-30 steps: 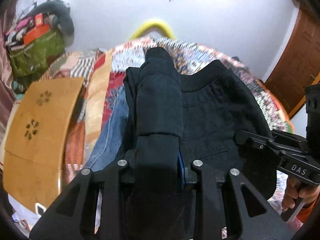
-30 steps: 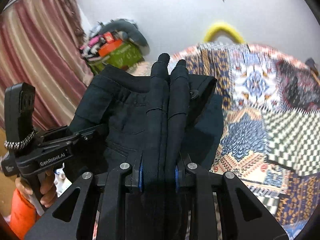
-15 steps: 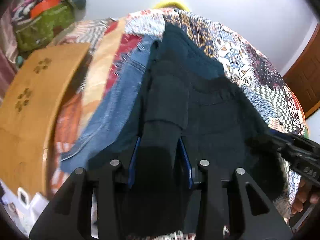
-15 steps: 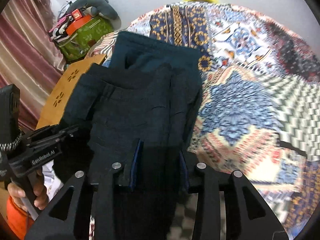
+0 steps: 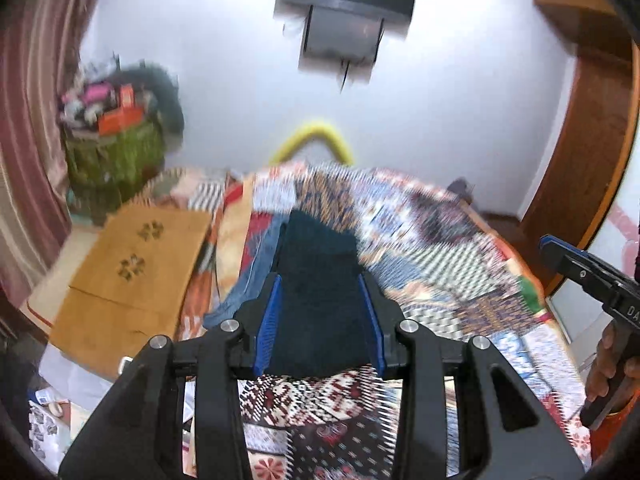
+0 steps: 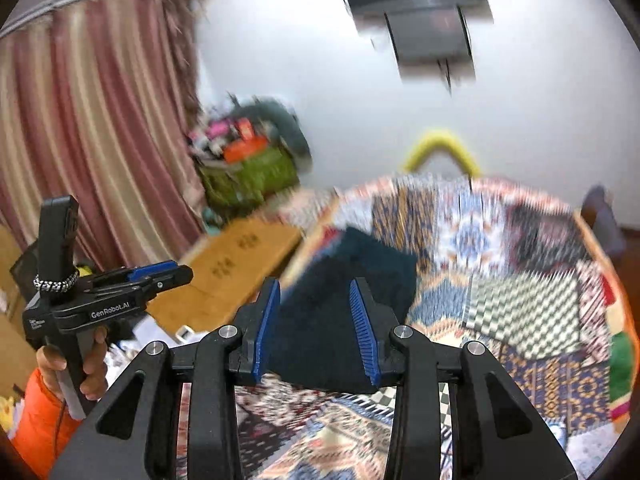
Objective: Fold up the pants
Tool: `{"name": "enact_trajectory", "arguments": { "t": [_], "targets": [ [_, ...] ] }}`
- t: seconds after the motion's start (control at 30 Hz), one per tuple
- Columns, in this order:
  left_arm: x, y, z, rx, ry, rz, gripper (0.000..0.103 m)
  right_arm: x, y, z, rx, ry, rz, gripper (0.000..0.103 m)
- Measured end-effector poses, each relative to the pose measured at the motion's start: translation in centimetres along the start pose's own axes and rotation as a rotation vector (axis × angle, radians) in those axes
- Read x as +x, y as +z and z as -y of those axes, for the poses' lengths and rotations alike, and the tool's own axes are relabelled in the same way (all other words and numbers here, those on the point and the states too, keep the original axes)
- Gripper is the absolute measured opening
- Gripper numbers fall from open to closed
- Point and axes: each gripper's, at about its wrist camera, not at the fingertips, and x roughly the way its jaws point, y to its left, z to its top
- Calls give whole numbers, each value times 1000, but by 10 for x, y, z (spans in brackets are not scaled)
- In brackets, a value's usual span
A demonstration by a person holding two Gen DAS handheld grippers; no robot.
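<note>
Both claws, left (image 5: 320, 320) and right (image 6: 316, 328), gape empty; the folded dark fabric pants (image 5: 320, 280) lie ahead, lengthwise toward the bed's (image 5: 460, 272) far edge.

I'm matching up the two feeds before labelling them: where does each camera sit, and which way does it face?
Left wrist: on the left hand-held gripper, facing along its fingers over the dark pants on the patterned bedspread; the right hand shows.
Right wrist: on the right hand-held gripper, facing likewise; the left hand and an orange sleeve show.
Shared: pants, bedspread, yellow hoop.
</note>
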Motion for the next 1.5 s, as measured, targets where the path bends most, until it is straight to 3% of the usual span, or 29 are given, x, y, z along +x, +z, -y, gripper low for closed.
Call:
{"name": "enact_trajectory", "arguments": {
  "t": [0.23,0.33,0.43,0.47,0.6,0.63,0.77,1.5],
  "targets": [
    [-130,-22,47,50,34,218,38,-92,-14,-54,-95,13,145,33],
    [-167,-41,67,80,63,282,48,-110,-28,-65,-118,10,177,33],
    [-191,-59,85,100,107,336,70,-125,-42,-75,-144,-17,210,45],
    [-198,-65,89,102,115,348,81,-129,-46,-77,-150,-30,220,55],
    [-214,-82,99,95,117,383,101,-141,-58,-83,-161,-80,260,84],
    [-216,-85,100,90,125,391,103,-144,-60,-83,-160,-90,269,86],
    [-213,-92,99,69,119,381,103,-152,-63,-82,-146,-107,291,103],
    [-203,-103,98,65,111,354,103,-150,-76,-77,-117,-143,274,103]
  ]
}}
